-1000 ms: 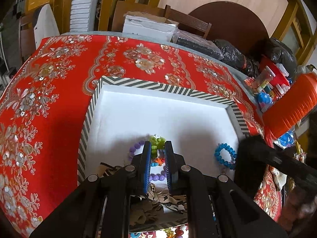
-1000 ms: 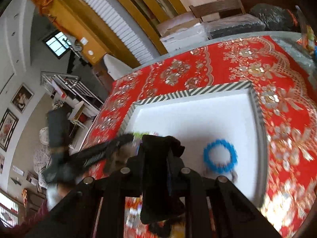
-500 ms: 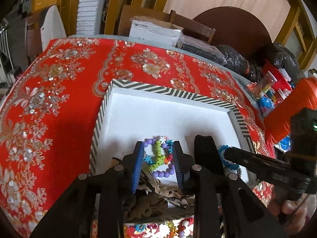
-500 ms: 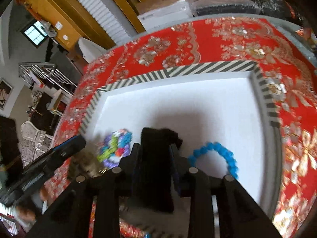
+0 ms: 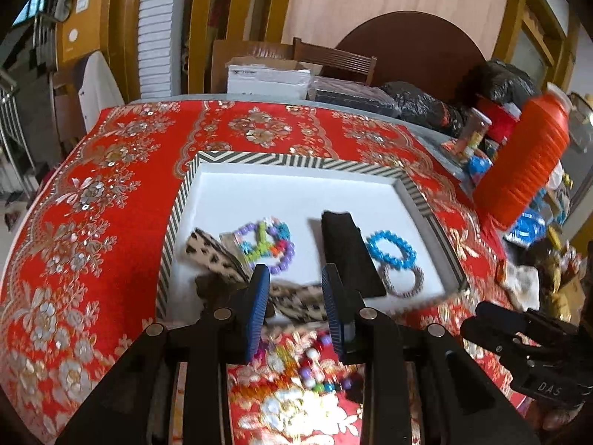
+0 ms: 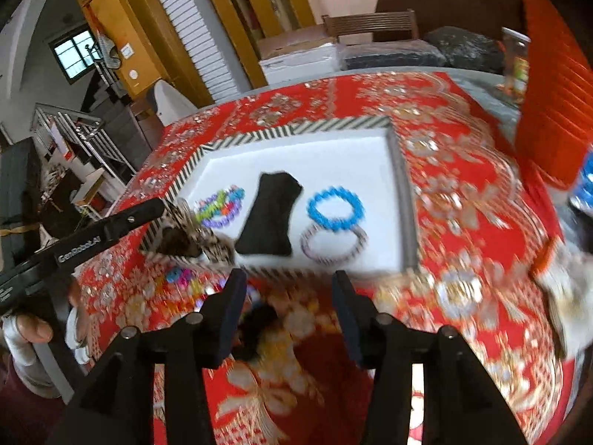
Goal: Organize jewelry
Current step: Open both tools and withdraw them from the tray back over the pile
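A white tray with a striped rim [image 5: 296, 160] [image 6: 296, 130] sits on the red cloth. In it lie a multicolour bead bracelet [image 5: 267, 244] [image 6: 220, 207], a black cloth piece [image 5: 346, 256] [image 6: 268, 218], a blue bead bracelet [image 5: 390, 249] [image 6: 335, 207], a grey ring bracelet [image 5: 402, 282] [image 6: 333, 246] and a leopard-print band [image 5: 218, 259] [image 6: 192, 233]. My left gripper [image 5: 294, 296] is open and empty, just short of the tray's near edge. My right gripper [image 6: 289, 296] is open and empty, also in front of the tray.
Loose coloured beads [image 5: 311, 367] [image 6: 178, 276] lie on the cloth in front of the tray. A dark fuzzy item [image 6: 255, 322] lies by the right gripper. An orange ribbed container [image 5: 522, 163] and clutter stand at the table's right. Boxes and a chair stand behind.
Both grippers have opened and pulled back from the tray. The left let go of the multicolour bracelet and the right let go of the black cloth piece; both now lie in the tray.
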A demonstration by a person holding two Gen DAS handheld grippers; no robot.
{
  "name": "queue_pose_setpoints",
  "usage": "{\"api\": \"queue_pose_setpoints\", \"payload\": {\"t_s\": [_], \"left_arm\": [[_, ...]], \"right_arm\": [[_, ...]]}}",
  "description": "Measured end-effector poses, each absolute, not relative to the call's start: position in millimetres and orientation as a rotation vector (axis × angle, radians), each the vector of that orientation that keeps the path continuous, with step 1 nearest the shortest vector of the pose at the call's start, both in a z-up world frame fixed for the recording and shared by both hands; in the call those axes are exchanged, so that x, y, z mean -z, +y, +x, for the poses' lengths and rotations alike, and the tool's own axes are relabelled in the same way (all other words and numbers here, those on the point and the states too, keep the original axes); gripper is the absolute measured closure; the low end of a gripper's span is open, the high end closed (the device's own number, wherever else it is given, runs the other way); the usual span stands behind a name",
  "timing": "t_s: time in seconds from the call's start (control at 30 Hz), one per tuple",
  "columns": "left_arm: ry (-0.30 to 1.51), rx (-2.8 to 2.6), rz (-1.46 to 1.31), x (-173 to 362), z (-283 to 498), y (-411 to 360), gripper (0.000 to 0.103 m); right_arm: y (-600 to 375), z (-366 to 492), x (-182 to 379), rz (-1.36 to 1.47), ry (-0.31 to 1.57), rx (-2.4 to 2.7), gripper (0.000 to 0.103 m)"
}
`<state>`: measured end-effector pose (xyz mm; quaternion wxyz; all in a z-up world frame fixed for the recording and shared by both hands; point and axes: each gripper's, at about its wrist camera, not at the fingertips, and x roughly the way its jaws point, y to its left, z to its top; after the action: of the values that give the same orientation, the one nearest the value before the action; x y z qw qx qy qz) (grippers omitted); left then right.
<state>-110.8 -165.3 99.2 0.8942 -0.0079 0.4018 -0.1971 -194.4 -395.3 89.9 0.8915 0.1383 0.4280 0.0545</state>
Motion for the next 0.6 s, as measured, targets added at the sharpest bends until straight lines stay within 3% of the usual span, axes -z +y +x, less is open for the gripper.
{"api": "queue_pose_setpoints", "payload": {"t_s": [0.6], "left_arm": [[0.805,0.348,0.059,-93.6,-178.3,-163.6,0.075]], "right_arm": [[-385.8,-250.0,-111.7,0.194,0.799,-0.057,0.048]]}}
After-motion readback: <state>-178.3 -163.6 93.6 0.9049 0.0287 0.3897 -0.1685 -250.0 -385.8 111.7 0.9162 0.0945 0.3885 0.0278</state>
